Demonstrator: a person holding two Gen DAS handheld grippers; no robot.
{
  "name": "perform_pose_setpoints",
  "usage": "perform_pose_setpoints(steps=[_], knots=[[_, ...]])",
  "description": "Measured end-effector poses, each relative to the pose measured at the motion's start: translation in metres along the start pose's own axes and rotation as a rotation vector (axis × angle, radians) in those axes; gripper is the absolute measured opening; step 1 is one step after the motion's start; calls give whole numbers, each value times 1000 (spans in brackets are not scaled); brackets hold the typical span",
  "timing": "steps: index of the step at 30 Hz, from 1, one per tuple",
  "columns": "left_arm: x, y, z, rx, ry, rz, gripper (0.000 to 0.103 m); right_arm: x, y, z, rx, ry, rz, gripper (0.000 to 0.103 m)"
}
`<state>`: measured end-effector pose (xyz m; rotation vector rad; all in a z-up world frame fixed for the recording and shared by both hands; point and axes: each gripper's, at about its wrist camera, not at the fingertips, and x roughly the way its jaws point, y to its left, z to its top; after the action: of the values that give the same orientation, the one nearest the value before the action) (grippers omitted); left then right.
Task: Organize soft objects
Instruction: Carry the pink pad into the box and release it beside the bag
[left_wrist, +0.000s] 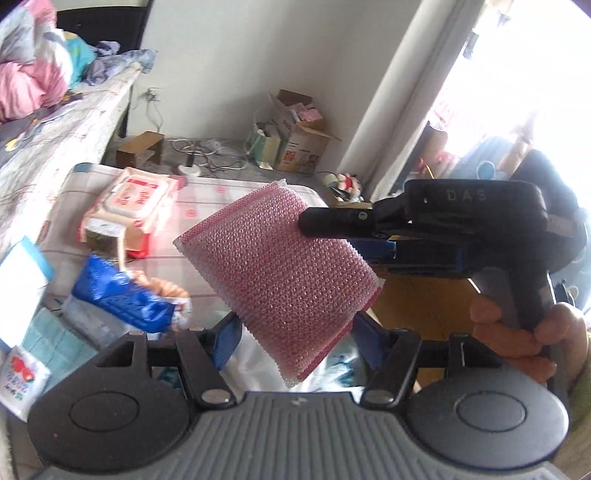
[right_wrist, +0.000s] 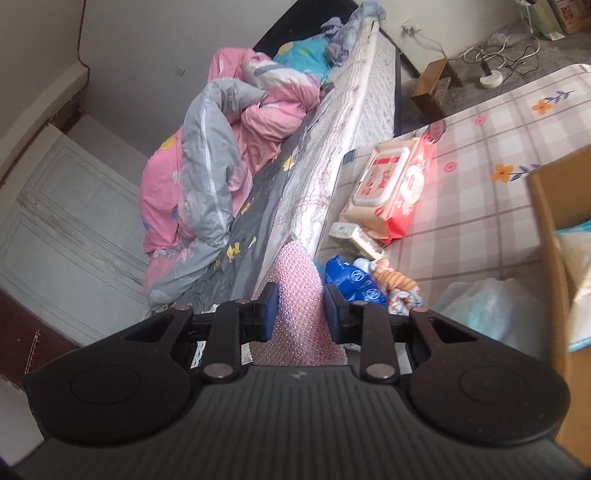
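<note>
A pink mesh sponge pad (left_wrist: 280, 273) hangs in the air, tilted, over the checked tablecloth (left_wrist: 207, 199). My left gripper (left_wrist: 297, 339) holds its lower end, with the blue pads against its two sides. My right gripper (left_wrist: 314, 236) comes in from the right, held by a hand (left_wrist: 517, 332), and pinches the pad's upper right edge. In the right wrist view the sponge pad (right_wrist: 295, 280) sits squeezed between the pads of the right gripper (right_wrist: 299, 306) and sticks out ahead of them.
On the cloth (right_wrist: 498, 129) lie a red wet-wipes pack (right_wrist: 391, 184), a blue packet (right_wrist: 351, 280) and an orange striped cloth (right_wrist: 399, 284). A cardboard box (right_wrist: 546, 221) stands at the right. A bed with a pink and grey quilt (right_wrist: 221, 147) runs along the left.
</note>
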<state>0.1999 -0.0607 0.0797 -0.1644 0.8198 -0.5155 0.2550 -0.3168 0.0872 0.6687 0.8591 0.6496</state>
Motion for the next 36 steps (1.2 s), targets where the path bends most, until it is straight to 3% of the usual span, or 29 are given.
perform_pose_setpoints(steps=[6, 13, 17, 22, 25, 29, 34, 36], knots=[[70, -75, 12, 114, 99, -105, 67, -91, -67, 4, 106, -124, -95, 26], [155, -127, 10, 212, 222, -95, 67, -139, -165, 3, 292, -167, -181, 26], [177, -130, 8, 227, 241, -48, 67, -134, -214, 8, 360, -161, -223, 26], [177, -119, 12, 210, 236, -20, 67, -113, -262, 18, 398, -162, -310, 26], [175, -118, 13, 213, 224, -5, 67, -101, -283, 24, 420, -170, -316, 26], [175, -119, 14, 221, 217, 17, 67, -82, -294, 25, 369, -163, -411, 26], [170, -120, 13, 238, 200, 24, 67, -63, -288, 23, 214, -126, -516, 29], [166, -119, 13, 234, 193, 23, 67, -59, -277, 24, 135, -113, -584, 39]])
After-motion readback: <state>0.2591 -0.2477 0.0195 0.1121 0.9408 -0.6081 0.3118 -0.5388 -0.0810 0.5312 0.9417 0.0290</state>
